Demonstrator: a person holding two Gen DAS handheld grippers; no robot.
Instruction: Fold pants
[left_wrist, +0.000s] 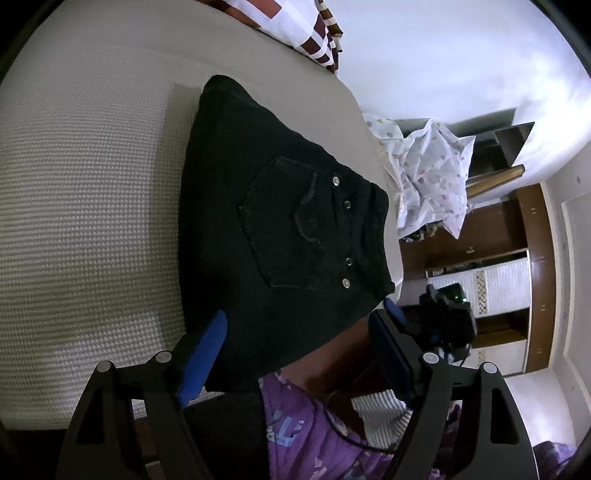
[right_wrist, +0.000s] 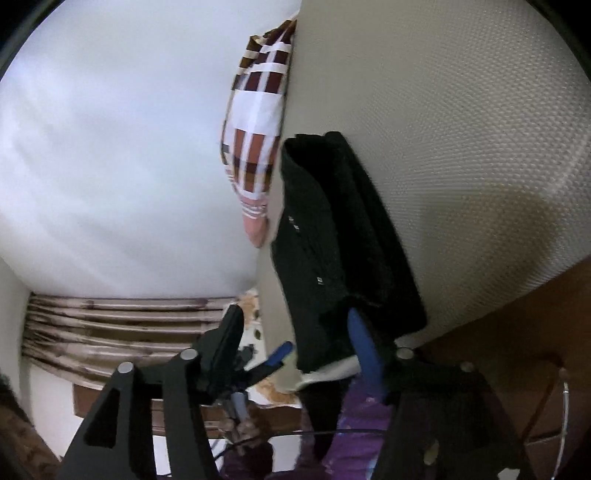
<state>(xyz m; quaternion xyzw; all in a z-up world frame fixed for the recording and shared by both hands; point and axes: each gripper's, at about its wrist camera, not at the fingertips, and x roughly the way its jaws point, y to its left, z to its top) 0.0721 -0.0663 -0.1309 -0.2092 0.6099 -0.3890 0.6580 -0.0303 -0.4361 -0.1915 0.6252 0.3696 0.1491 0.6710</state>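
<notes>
Covering most of both views: a bed (left_wrist: 92, 177) in a cream waffle-weave spread. Lying at its far end, a pillow (left_wrist: 295, 26) checked in maroon and white. Rising behind, a plain white wall (left_wrist: 461, 55). Standing along it, a dark wooden wardrobe (left_wrist: 517, 236), with a white dotted cloth (left_wrist: 432, 177) draped nearby. Hanging in the right wrist view, brown striped curtains (right_wrist: 122, 325)
</notes>
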